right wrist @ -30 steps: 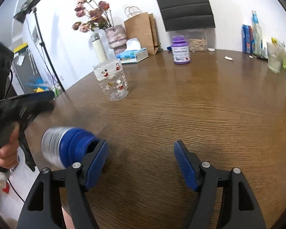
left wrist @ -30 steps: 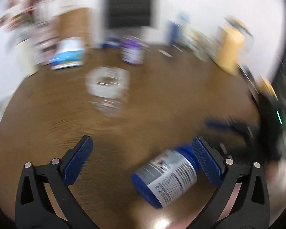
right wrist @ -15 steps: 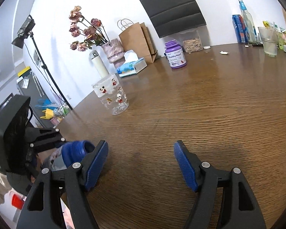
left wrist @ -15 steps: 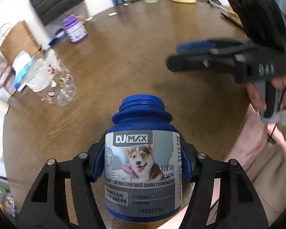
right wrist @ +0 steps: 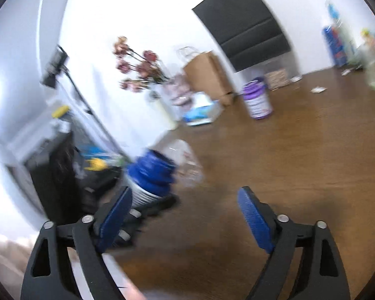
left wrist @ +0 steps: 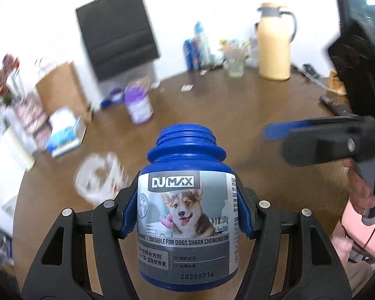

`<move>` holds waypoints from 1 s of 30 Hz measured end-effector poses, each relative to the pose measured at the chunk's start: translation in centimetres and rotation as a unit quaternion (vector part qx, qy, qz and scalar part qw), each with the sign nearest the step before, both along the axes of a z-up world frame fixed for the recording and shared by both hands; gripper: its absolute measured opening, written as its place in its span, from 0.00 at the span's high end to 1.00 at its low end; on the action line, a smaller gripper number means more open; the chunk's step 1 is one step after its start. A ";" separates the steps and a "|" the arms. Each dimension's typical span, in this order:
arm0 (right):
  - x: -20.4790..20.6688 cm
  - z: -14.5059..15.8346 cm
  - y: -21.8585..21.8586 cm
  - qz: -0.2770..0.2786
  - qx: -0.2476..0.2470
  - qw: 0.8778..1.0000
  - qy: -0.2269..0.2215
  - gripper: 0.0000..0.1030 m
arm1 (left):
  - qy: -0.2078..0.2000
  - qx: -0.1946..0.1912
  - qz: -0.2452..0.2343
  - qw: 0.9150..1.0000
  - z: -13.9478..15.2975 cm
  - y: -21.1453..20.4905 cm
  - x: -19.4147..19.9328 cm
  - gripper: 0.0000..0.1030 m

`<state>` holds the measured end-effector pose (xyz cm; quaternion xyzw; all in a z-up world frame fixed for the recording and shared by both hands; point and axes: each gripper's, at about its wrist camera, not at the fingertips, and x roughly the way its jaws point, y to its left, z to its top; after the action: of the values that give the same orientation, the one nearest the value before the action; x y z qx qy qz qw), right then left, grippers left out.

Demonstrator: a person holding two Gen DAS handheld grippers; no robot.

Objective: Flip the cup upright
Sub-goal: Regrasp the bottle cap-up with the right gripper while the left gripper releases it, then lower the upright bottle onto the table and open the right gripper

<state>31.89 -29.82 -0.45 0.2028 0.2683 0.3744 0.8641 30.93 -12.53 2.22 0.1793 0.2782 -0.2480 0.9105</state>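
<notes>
Left gripper (left wrist: 187, 215): blue ribbed pads clamped on either side of a blue plastic bottle (left wrist: 187, 215), mid-label. Bottle upright between the black fingers, capless threaded neck pointing up; glossy grey-and-white label with a dog picture. Right gripper (right wrist: 185, 220): pads spread wide apart, nothing between them, over the wooden table (right wrist: 300, 155). Seen from the right wrist view, the bottle sits just beyond and left of the right gripper's left pad. Clear cup (left wrist: 97, 180): on the table beyond and left of the held bottle, apart from both grippers; transparent, small printed figures, heavily blurred, so whether it is upright or inverted cannot be told. Table: brown, visible wood grain, rounded edge. Further back, a purple jar (left wrist: 138, 107) and a cream thermos jug (left wrist: 275, 50), well apart.
</notes>
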 end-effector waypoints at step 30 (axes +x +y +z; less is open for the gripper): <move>18.1 2.2 3.7 -0.081 -0.140 0.986 -0.028 0.33 | -0.035 -0.125 0.089 0.988 2.8 5.7 16.9 0.12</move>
<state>50.00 -26.13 1.71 0.0901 0.2765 0.2672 0.9187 47.84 -6.86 5.03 0.0467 0.2281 -0.1924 0.9533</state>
